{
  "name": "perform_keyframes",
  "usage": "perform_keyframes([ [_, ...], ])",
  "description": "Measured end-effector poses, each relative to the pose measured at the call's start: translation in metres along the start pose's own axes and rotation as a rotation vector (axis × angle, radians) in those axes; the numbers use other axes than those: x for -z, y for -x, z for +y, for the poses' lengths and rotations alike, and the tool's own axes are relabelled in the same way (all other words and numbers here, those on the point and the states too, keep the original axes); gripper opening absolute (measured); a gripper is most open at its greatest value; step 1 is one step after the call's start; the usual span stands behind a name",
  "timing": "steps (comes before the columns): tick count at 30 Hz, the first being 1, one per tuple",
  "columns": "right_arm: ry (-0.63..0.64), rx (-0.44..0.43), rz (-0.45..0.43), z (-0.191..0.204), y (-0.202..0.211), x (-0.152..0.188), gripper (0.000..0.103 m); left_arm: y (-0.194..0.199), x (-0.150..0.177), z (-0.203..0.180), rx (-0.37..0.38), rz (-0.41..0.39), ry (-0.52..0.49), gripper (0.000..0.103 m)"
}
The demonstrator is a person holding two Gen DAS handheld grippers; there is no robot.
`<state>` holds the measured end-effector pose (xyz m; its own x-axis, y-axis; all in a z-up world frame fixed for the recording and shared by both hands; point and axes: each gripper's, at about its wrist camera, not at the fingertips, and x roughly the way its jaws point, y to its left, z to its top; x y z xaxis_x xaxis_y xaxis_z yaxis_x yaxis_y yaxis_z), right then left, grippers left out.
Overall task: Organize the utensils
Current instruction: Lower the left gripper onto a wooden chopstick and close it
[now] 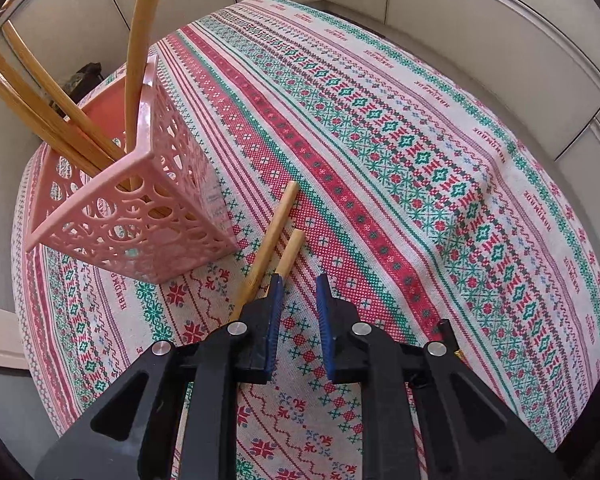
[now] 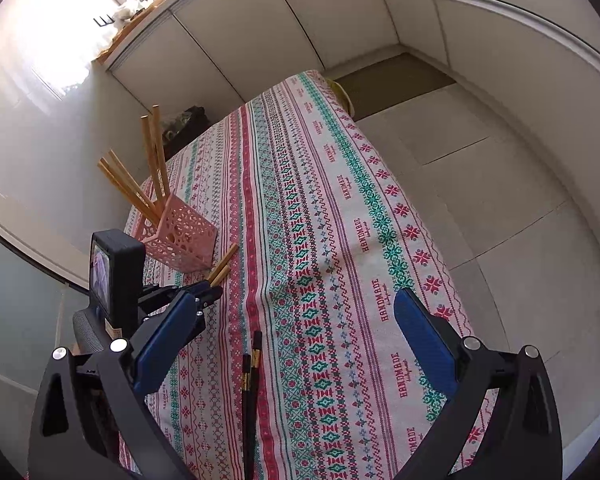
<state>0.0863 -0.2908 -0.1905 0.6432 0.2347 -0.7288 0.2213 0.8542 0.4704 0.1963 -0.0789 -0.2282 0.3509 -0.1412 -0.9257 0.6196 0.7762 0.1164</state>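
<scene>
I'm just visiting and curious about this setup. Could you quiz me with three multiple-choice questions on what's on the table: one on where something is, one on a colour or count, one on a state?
1. Where do the black chopsticks lie?
A. In the basket
B. Flat on the tablecloth, between the right gripper's fingers
C. On the floor

2. What colour is the basket?
A. Pink
B. Blue
C. White

3. What state is the left gripper in?
A. Shut on a bamboo chopstick
B. Shut on the basket
C. Open, holding nothing

Answers: 1 B, the right wrist view shows them lying on the cloth ahead of that gripper. 2 A, its latticed walls are pink. 3 C, cloth shows between its blue pads, and the two bamboo chopsticks lie beside its left finger.
</scene>
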Motion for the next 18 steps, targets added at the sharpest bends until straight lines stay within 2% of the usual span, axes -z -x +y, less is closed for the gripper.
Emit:
perform_keyframes([
  [6, -0.007, 0.005, 0.01, -0.001, -0.001, 0.001, 0.096, -0.006, -0.007, -0.004, -0.036, -0.008, -0.014, 0.019],
  [11, -0.013, 0.006, 0.014, -0.002, -0.002, 0.002, 0.096, -0.007, 0.0, -0.008, -0.033, -0.005, -0.017, 0.023],
  [12, -0.015, 0.005, 0.017, -0.002, -0.003, 0.002, 0.096, -0.009, 0.0, -0.006, -0.032, 0.004, -0.023, 0.028],
  [15, -0.026, 0.003, 0.031, -0.005, -0.006, 0.003, 0.096, -0.013, -0.001, 0.001, -0.001, 0.005, -0.006, 0.028],
  [17, -0.033, 0.005, 0.037, -0.006, -0.007, 0.003, 0.096, -0.013, 0.0, 0.002, 0.017, 0.016, -0.002, 0.022],
  [18, -0.035, 0.003, 0.038, -0.006, -0.008, 0.002, 0.096, -0.012, 0.001, -0.002, 0.022, 0.024, -0.015, 0.014],
])
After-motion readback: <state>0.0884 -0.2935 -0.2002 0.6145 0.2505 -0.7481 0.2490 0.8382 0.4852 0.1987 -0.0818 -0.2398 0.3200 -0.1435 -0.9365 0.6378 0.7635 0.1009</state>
